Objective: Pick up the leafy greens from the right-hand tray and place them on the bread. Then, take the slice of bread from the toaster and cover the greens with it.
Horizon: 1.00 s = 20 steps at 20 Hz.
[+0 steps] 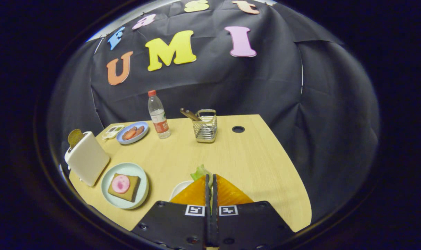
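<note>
The tool (210, 178) is pinched nearly closed on the leafy greens (200, 171), just above a white tray (180, 189). Off to its left, across bare tabletop (252, 163), the bread (124, 188) sits on a plate (108, 178) beside the toaster (87, 158) at the tabletop's edge.

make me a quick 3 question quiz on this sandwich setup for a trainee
1. True or false: the gripper has its fingers closed on the leafy greens.
2. What lies on the bread on the pale green plate? A) a pink round slice B) a fried egg C) nothing
3. Which object stands between the blue plate and the wire basket?

Key
1. True: the fingers are pressed together with the greens sticking out at their tips, above the white tray.
2. A, the pink round slice.
3. The water bottle.
</note>
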{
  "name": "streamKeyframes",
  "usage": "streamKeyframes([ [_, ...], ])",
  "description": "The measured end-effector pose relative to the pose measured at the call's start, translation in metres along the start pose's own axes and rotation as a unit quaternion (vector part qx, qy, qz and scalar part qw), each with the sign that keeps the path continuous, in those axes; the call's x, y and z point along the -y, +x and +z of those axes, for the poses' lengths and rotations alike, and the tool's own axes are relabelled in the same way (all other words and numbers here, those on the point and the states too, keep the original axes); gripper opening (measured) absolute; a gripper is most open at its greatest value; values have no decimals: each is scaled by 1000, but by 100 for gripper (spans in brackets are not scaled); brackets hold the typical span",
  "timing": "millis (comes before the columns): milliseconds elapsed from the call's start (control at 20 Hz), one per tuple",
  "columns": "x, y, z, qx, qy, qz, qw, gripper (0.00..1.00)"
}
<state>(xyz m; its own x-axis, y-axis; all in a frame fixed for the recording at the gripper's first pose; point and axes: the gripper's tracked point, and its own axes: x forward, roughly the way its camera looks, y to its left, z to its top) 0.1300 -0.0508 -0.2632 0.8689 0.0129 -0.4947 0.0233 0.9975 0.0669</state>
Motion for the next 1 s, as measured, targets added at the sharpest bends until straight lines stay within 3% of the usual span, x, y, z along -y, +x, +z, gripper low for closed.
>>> streamKeyframes([
  [200, -41, -24, 21, 7, -10, 11, 1000, 0],
  [500, -147, -45, 36, 13, -22, 58, 998, 0],
  [800, -271, -43, 16, -8, -10, 122, 992, 0],
  [1000, -325, -26, -6, -35, 18, 147, 988, 0],
])
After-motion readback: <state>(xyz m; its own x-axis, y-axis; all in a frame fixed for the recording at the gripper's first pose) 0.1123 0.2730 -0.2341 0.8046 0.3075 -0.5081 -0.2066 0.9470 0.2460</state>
